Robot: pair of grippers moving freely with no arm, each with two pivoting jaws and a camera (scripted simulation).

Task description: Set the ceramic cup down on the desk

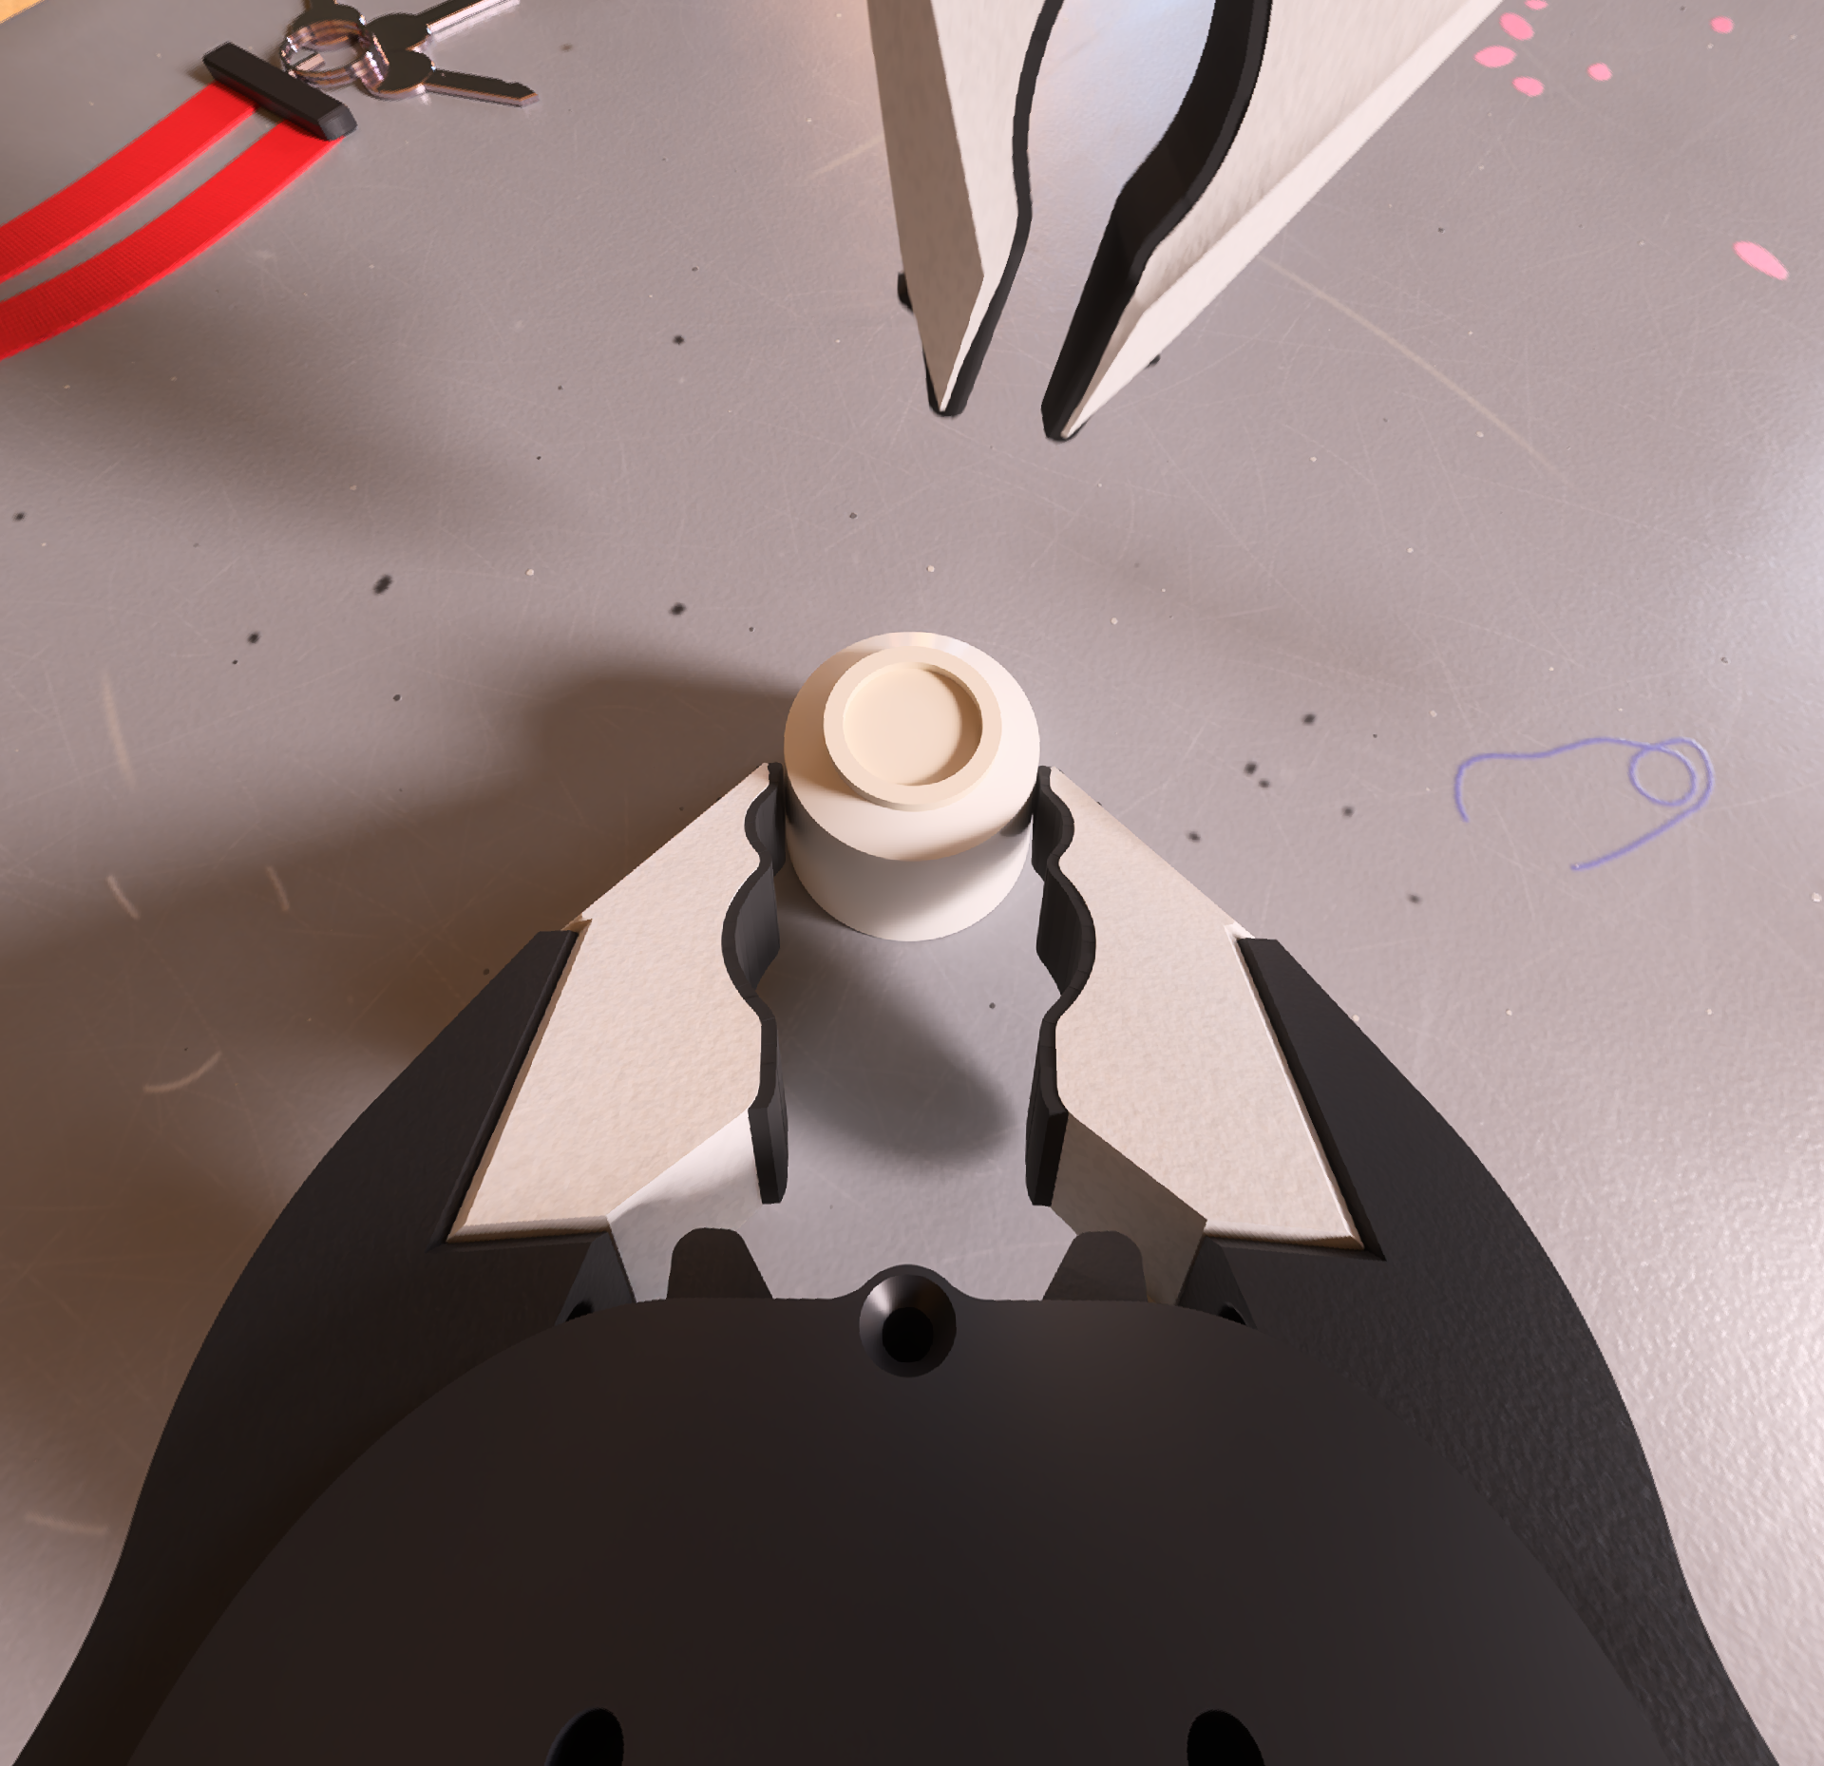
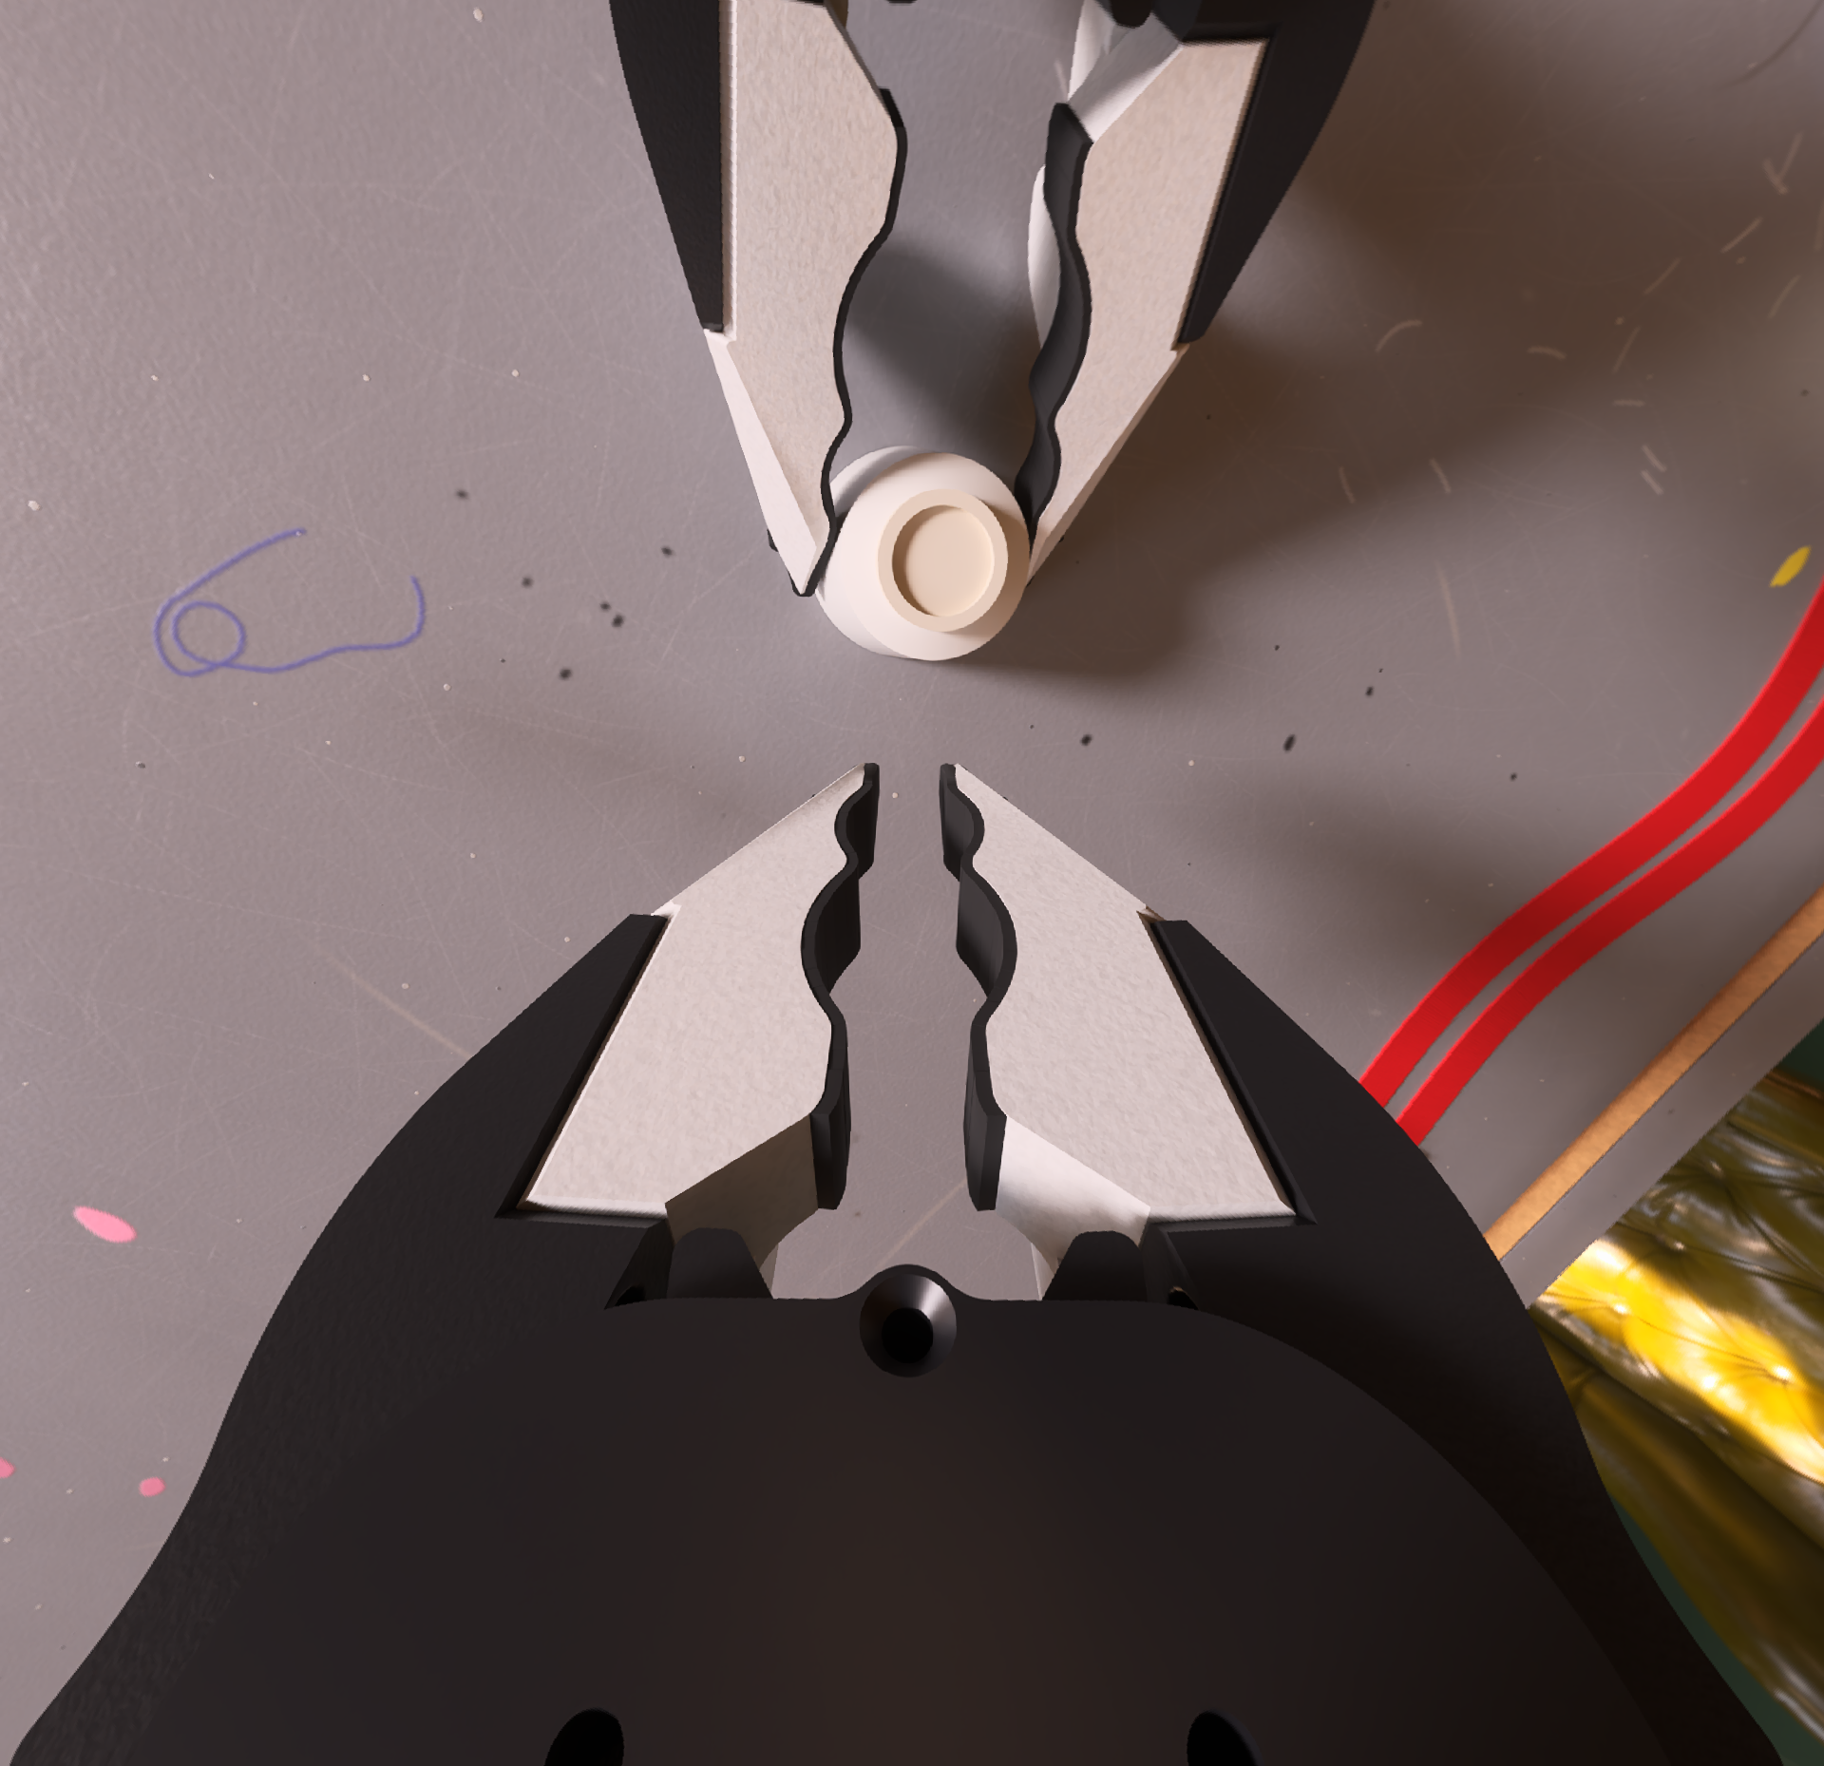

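Note:
The ceramic cup (image 1: 908,860) is cream, small and upside down, its foot ring facing up. My left gripper (image 1: 910,781) is shut on it, fingertips pressing its two sides. In the right wrist view the cup (image 2: 943,564) sits low over the grey desk (image 2: 395,337), its shadow close beside it; I cannot tell whether it touches. The left gripper (image 2: 923,559) reaches in from the top there. My right gripper (image 2: 909,771) is shut and empty, its tips a short way from the cup. It shows in the left wrist view (image 1: 1002,421) beyond the cup.
A bunch of keys (image 1: 395,41) on a red strap (image 1: 148,209) lies far left; the strap (image 2: 1579,909) runs to the desk's wooden edge (image 2: 1629,1107). A shiny gold thing (image 2: 1678,1344) lies beyond that edge. A blue scribble (image 1: 1599,791) and pink spots (image 1: 1757,260) mark the desk.

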